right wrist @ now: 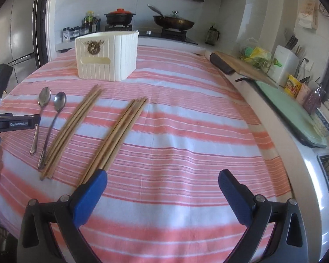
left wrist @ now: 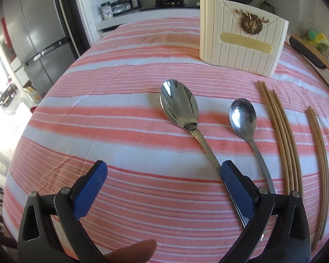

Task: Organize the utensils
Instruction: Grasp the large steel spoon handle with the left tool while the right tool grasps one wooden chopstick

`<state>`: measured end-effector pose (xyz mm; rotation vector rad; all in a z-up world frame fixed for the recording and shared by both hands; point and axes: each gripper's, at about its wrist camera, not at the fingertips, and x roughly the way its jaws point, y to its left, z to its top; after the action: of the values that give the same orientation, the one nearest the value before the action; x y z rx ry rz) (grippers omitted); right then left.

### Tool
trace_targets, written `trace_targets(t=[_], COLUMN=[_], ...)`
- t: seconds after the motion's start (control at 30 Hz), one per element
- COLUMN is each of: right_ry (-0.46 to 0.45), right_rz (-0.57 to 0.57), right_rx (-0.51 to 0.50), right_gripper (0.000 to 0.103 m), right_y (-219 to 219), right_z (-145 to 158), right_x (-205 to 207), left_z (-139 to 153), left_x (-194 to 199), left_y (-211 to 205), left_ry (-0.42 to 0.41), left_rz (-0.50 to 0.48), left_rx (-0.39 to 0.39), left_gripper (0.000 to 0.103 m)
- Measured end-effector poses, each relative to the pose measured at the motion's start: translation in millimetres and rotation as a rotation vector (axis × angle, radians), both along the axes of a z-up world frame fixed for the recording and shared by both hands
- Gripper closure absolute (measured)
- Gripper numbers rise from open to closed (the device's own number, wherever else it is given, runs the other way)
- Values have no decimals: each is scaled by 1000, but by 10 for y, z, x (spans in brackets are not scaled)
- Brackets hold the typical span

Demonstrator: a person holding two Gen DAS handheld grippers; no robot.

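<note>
Two spoons (left wrist: 179,107) lie side by side on the striped cloth (left wrist: 111,118), bowls twd the cream holder (left wrist: 241,43) at the far end, handles twd the left gripper (left wrist: 164,188) — jaws wide, empty. Chopstick bundles (right wrist: 118,131) run parallel, right of the spoons, same axis. Right gripper (right wrist: 162,190) wide too, nothing held.

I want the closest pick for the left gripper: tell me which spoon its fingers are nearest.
The larger spoon, the left one with the ridged handle. Its handle runs right beside the left gripper's right finger; the smaller spoon lies farther right, next to the chopsticks.
</note>
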<state>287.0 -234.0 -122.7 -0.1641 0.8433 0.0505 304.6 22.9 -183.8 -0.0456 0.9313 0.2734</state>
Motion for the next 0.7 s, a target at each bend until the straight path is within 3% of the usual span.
trace_targets(t=[0.1, 0.23, 0.37, 0.6, 0.7], right_ry=[26, 69, 81, 86, 109], right_rz=[3, 8, -8, 22, 25], right_rx=[29, -57, -60, -62, -90], right_gripper=[0, 0, 0, 0, 0], right_y=[74, 212, 181, 125, 78], right_z=[-88, -230, -284, -282, -261], right_x=[166, 273, 257, 364, 400], left_z=[-1, 0, -29, -63, -45], left_x=[-1, 14, 80, 106, 21], left_y=[10, 0, -15, 76, 220], left_ry=[-5, -10, 7, 37, 41], left_rz=[3, 9, 12, -7, -11], left_rx=[-16, -18, -42, -32, 14], left_gripper=[0, 0, 0, 0, 0])
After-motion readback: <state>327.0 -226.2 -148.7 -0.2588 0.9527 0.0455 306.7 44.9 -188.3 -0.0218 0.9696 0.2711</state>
